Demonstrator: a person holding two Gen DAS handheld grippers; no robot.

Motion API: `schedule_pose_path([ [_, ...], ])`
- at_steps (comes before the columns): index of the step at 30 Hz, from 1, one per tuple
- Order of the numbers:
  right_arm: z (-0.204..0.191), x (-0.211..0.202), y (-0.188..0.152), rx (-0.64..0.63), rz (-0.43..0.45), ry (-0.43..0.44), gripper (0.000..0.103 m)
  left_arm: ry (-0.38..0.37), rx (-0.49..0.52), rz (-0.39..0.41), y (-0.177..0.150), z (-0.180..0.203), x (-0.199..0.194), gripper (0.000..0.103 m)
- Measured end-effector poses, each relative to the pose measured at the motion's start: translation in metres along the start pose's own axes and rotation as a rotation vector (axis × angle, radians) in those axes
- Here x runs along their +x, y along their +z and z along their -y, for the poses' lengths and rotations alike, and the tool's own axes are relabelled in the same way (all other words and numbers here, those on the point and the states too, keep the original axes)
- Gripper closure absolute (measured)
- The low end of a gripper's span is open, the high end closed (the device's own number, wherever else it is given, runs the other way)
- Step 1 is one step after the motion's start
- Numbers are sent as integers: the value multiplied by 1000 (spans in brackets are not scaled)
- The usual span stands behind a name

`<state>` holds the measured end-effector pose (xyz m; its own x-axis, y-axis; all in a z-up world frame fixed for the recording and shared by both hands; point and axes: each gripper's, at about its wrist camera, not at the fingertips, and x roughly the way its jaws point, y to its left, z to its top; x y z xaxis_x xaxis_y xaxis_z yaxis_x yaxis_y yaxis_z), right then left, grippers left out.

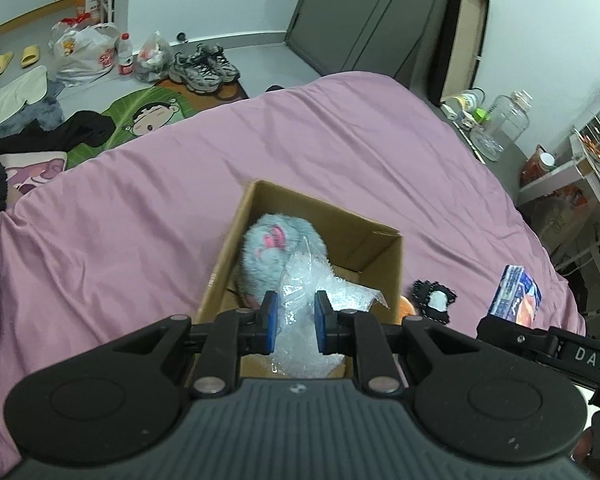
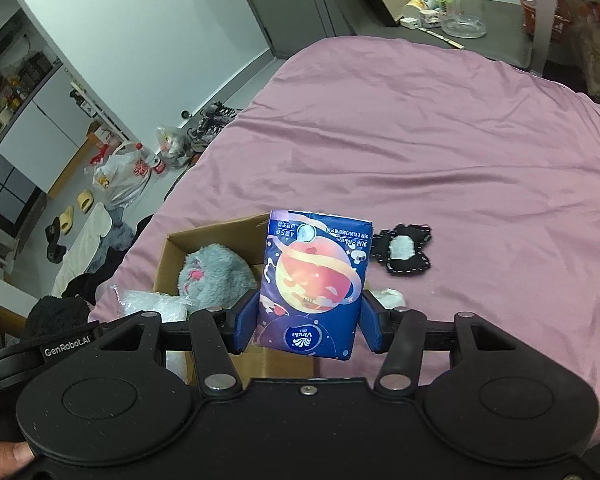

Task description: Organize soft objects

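One tissue pack (image 2: 314, 284), blue with an orange planet, stands upright at frame centre in the right tool (image 2: 308, 322), long axis vertical, print upside down, pads clamped on its sides. One cardboard box (image 1: 384, 252) on the pink bed (image 1: 140, 208) holds one grey plush (image 1: 276, 252). Left tool (image 1: 294, 320) pinches one bubble wrap (image 1: 312, 296) over the box.

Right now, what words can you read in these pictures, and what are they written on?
"Vinda" on the blue tissue pack, seen upside down, held in the right claw.
"GenRobot.AI" on the black tool at the left edge of the right wrist view.
"DAS" on the black tool at the right edge of the left wrist view.
The tissue pack's small print and the red print on the plastic bag are too small to read.
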<state>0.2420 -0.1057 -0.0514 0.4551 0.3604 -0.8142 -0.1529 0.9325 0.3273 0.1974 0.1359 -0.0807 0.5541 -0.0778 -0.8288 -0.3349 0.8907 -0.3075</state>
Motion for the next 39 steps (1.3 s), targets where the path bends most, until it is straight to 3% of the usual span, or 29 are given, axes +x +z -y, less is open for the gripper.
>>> schedule_pose_path([
  [22,-54,45,20,-57,-48,8,51,7,-30,-75,25,-30,15,77],
  [29,-66,52,27,-63,-59,48,48,26,-13,-76,31,-29,14,47],
  [32,-66,50,28,-57,-51,50,34,32,-11,-72,32,-29,12,34],
  [34,-63,47,28,-54,-45,45,32,37,-10,-62,31,-29,9,25],
  [39,-47,37,26,-24,-39,38,31,59,-9,-57,29,-25,6,19],
])
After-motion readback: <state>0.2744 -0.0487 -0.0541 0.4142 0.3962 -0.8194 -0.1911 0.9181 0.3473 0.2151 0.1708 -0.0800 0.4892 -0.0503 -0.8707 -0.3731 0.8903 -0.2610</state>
